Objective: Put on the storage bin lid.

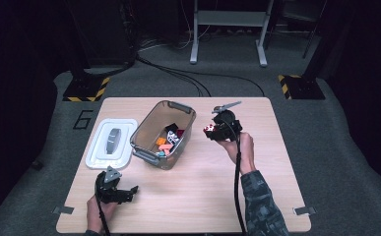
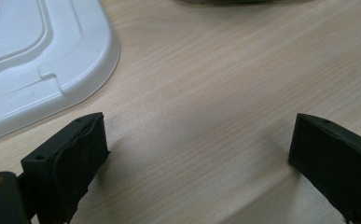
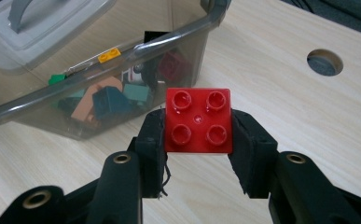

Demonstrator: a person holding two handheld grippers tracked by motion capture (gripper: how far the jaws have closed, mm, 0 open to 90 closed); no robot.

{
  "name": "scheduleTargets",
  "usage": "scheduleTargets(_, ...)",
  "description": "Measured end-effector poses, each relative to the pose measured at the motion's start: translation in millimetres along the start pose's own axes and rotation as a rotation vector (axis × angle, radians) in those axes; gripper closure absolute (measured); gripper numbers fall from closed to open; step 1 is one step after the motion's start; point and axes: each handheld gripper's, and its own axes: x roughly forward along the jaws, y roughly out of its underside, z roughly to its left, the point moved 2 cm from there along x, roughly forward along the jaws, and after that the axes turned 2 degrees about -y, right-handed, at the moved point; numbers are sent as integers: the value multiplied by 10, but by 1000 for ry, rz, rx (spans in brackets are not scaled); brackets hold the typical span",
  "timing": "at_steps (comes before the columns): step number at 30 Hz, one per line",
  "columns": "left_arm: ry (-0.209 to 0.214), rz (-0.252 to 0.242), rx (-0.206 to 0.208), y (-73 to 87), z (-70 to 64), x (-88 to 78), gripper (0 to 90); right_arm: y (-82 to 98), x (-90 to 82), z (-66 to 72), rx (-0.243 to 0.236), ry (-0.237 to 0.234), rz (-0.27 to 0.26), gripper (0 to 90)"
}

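Observation:
A red four-stud brick [image 3: 197,120] is clamped between the pads of my right gripper [image 3: 197,135], held above the table just right of a clear grey bin [image 3: 122,51]. From above, that gripper [image 1: 210,131] and its red brick [image 1: 208,129] hover beside the bin [image 1: 151,120], which holds several coloured bricks. My left gripper [image 1: 131,191] rests low near the table's front left, its jaws wide apart over bare wood [image 2: 197,140] with nothing between them.
A white lid [image 1: 110,142] lies flat left of the bin; its corner [image 2: 43,60] shows close ahead of the left gripper. The wooden table [image 1: 276,162] has a round hole [image 3: 324,62] near its edge. Metal stands and cables sit on the floor beyond.

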Motion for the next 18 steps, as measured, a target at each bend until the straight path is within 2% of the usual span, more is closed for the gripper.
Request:
scheduleTargets(5,-6,-14,-4,3,-5,9,42,-83,10,39,0,-9,-3,587)
scheduleTargets(6,0,1,-1,0,0,-1,42,-98,18,40,-9,-11,-8,587)
scheduleTargets(9,2,-1,-11,1,-7,2,42,-154,36,47,-17,-11,-11,586)
scheduleTargets(18,0,0,-1,0,0,1,42,-323,51,107,-38,-16,-21,586)
